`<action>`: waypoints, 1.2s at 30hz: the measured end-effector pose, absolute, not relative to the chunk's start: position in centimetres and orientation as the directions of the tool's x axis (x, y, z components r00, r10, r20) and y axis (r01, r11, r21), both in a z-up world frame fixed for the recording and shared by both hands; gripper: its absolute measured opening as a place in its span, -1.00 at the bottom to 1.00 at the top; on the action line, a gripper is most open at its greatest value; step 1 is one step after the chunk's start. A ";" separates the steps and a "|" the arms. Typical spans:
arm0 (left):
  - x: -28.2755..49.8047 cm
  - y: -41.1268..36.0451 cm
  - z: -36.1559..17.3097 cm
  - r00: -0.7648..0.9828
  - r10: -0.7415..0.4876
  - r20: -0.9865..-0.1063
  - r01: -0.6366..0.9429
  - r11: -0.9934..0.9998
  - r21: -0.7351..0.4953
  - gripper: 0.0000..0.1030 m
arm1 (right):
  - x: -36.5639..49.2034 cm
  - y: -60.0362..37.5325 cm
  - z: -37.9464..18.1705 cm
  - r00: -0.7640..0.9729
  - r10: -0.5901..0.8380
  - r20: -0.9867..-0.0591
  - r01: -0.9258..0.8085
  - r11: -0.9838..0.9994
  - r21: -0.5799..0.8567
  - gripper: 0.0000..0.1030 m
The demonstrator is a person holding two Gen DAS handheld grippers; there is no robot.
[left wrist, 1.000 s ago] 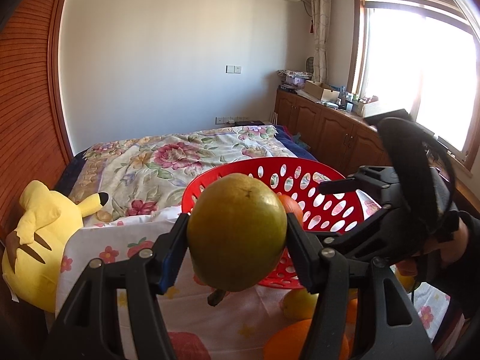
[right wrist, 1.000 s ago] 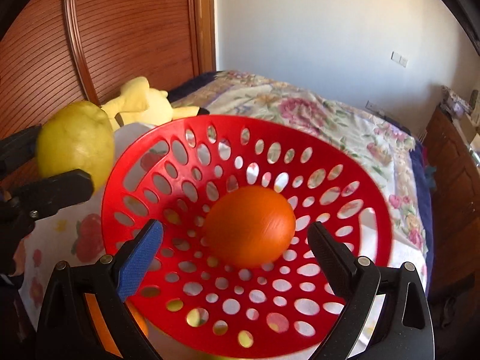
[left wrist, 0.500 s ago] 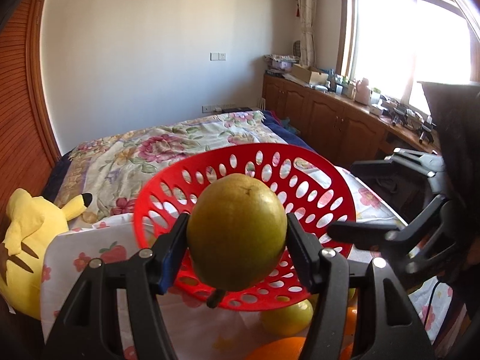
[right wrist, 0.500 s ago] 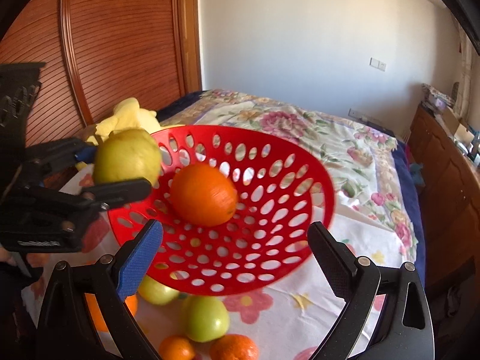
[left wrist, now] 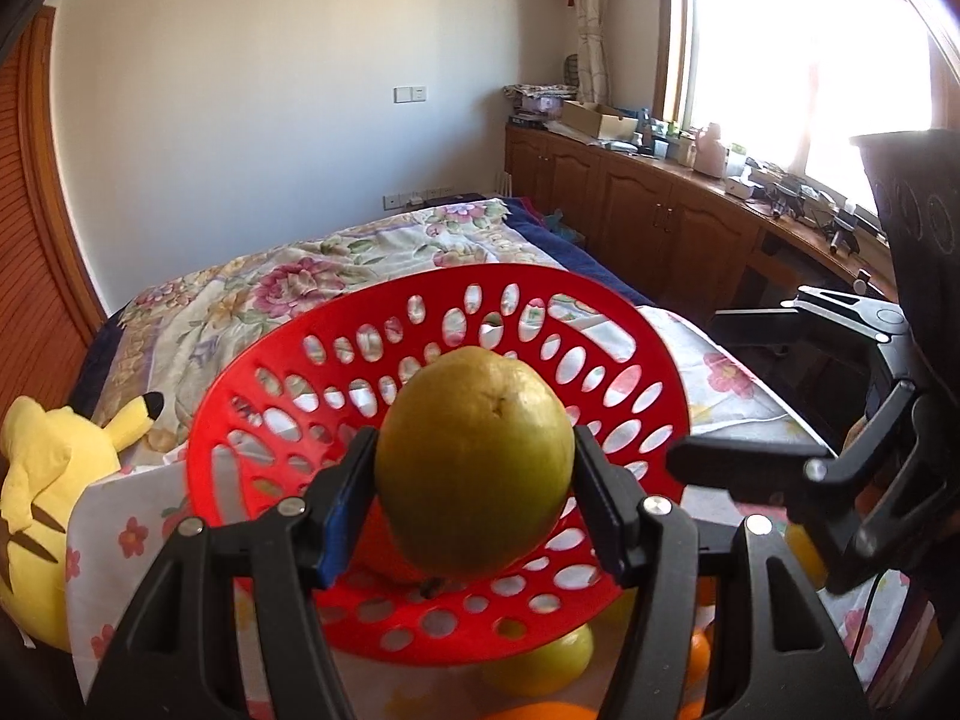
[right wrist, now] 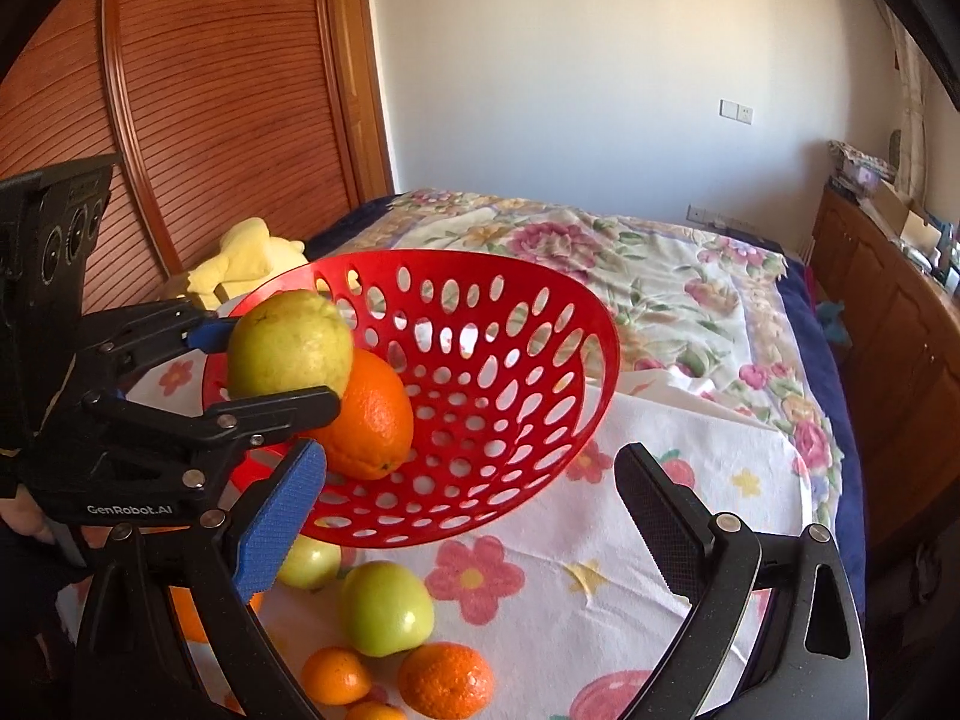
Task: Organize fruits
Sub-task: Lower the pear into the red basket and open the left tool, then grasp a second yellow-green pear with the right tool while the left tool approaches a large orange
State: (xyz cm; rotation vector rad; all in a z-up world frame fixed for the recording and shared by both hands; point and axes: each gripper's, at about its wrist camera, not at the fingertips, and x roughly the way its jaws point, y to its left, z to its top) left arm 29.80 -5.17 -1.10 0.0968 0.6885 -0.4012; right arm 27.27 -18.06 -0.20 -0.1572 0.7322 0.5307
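Observation:
My left gripper (left wrist: 474, 480) is shut on a yellow-green pear (left wrist: 474, 462) and holds it at the near-left rim of the red perforated basket (left wrist: 624, 354). In the right wrist view the pear (right wrist: 288, 342) sits between the left gripper's fingers (right wrist: 264, 414), just over the basket (right wrist: 528, 360), touching a large orange (right wrist: 372, 414) inside it. My right gripper (right wrist: 474, 516) is open and empty, in front of the basket.
Loose fruit lies on the flowered cloth (right wrist: 690, 516) in front of the basket: green apples (right wrist: 387, 606), small oranges (right wrist: 447, 678). A yellow plush toy (left wrist: 48, 474) lies at the left. Wooden cabinets (left wrist: 648, 222) run along the right wall.
The left gripper has carried the pear up to the basket, over its near rim beside the orange. The right gripper has drawn back and now sees the basket from farther off.

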 end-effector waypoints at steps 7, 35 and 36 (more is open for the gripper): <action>31.7 -7.2 -1.5 0.658 -0.343 -0.671 0.406 0.911 -0.068 0.20 | 27.0 -19.3 -0.1 0.640 0.391 -0.662 -0.486 0.873 0.046 0.92; 21.0 -1.4 1.6 0.773 -0.308 -0.555 0.332 0.941 -0.060 0.30 | 19.4 -22.6 -1.6 0.686 0.347 -0.640 -0.409 0.911 0.055 0.92; 20.4 -1.1 1.4 0.776 -0.304 -0.553 0.329 0.943 -0.056 0.30 | 18.8 -22.8 -1.8 0.686 0.343 -0.641 -0.402 0.914 0.059 0.92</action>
